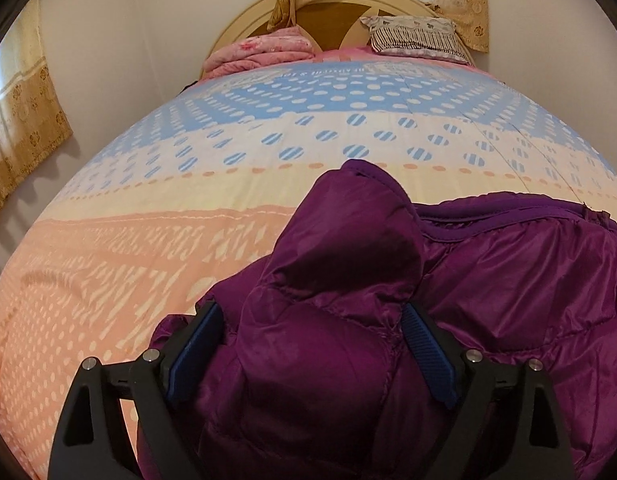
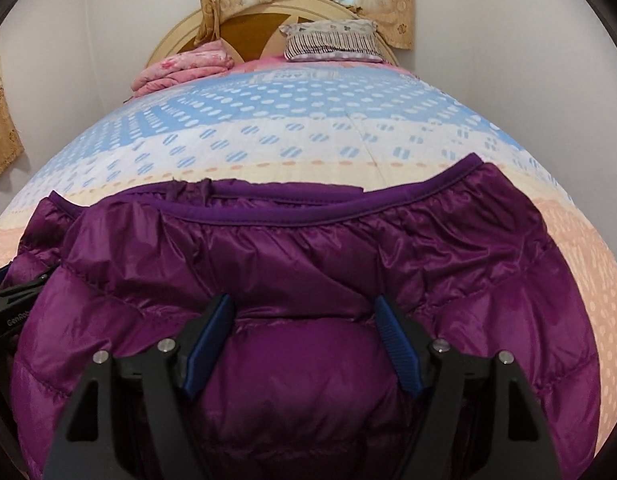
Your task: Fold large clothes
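Pale walls and gold floral curtains [image 1: 28, 120] close off the far end of the room, behind a cream arched wooden headboard [image 2: 176, 36]. Below them I see a wide bed under a quilt printed in blue, cream and peach dotted bands [image 1: 148, 240]. At its head lie a folded pink floral blanket [image 1: 260, 52] and a striped grey pillow [image 1: 416, 36].

My task garment, a shiny purple quilted puffer jacket [image 2: 292, 248], lies on the near part of the quilt, its darker purple bound edge [image 2: 268, 218] curving across the far side. From the left wrist camera, a puffy fold of it [image 1: 340, 232] humps up toward the bed's middle.

My left gripper [image 1: 312, 312] has its blue-padded fingers [image 1: 196, 344] spread wide on either side of a bulge of jacket fabric; I cannot tell whether the pads press it. My right gripper [image 2: 304, 304] also stands open, blue pads [image 2: 396, 344] astride a padded jacket panel without visibly clamping it. The left tool's black frame shows at the right camera's left edge.
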The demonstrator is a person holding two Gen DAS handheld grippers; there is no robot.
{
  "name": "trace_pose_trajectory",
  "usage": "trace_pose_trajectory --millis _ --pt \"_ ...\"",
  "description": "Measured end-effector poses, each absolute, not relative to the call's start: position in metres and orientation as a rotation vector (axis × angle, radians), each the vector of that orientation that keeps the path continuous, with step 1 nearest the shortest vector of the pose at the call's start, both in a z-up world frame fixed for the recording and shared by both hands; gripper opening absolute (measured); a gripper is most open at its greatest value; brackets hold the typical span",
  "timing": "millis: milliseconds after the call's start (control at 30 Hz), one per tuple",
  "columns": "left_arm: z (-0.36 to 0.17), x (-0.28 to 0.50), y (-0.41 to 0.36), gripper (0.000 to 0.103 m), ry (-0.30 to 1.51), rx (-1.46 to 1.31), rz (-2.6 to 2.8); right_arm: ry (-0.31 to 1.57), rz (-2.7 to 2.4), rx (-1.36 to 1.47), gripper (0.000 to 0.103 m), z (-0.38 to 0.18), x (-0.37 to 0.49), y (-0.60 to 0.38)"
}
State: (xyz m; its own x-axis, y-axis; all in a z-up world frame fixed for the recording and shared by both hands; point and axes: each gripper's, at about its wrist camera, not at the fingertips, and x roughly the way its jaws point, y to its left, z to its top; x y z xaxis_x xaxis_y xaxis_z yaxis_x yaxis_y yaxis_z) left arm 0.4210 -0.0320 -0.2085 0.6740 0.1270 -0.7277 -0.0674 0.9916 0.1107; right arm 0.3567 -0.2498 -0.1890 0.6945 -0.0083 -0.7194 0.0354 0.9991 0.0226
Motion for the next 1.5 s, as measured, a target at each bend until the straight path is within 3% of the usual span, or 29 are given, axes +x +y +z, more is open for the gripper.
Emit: trace_pose_trajectory --millis 933,1100,1267,1500 --pt "-0.213 0.422 -0.038 0.093 0.855 0.107 0.123 0.901 -0.048 -0.021 0.083 -0.204 0.373 -0.244" --pt "-0.182 0.398 -0.035 0.093 0.829 0.025 0.093 0.916 -0.043 -0.013 0.083 -0.192 0.370 -0.245" --pt "-0.157 0.376 -0.058 0.093 0.722 0.063 0.061 0.792 -0.059 0.055 0.083 -0.162 0.355 -0.239" --pt "-0.203 0.394 -0.068 0.093 0.807 0.125 0.126 0.825 -0.077 0.003 0.083 -0.179 0.373 -0.213"
